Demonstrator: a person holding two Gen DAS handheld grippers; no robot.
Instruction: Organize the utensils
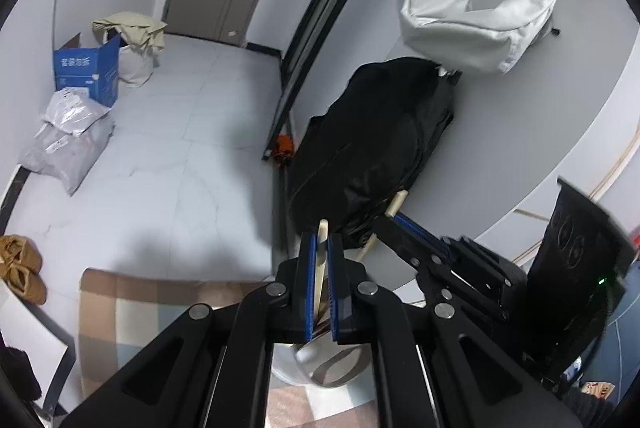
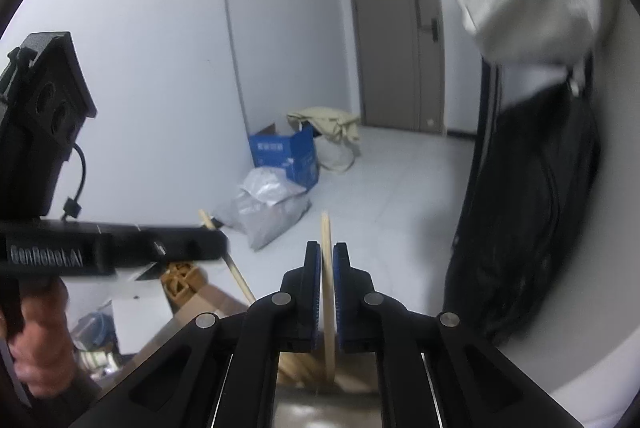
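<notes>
Two pale wooden sticks, slim and straight, chopstick-like. One wooden stick pinched between the blue pads of the left hand-held gripper, tip poking out past the fingertips, lower end running back toward a shiny metal bowl below. Other wooden stick clamped upright in the right hand-held gripper, top standing clear above the fingertips. Both held up off the floor, aimed across the pale tiled floor toward a grey door. Right one seen from the left camera angled in from the right, just beside. Bare hand wrapped round the left handle. Blue box near the wall.
</notes>
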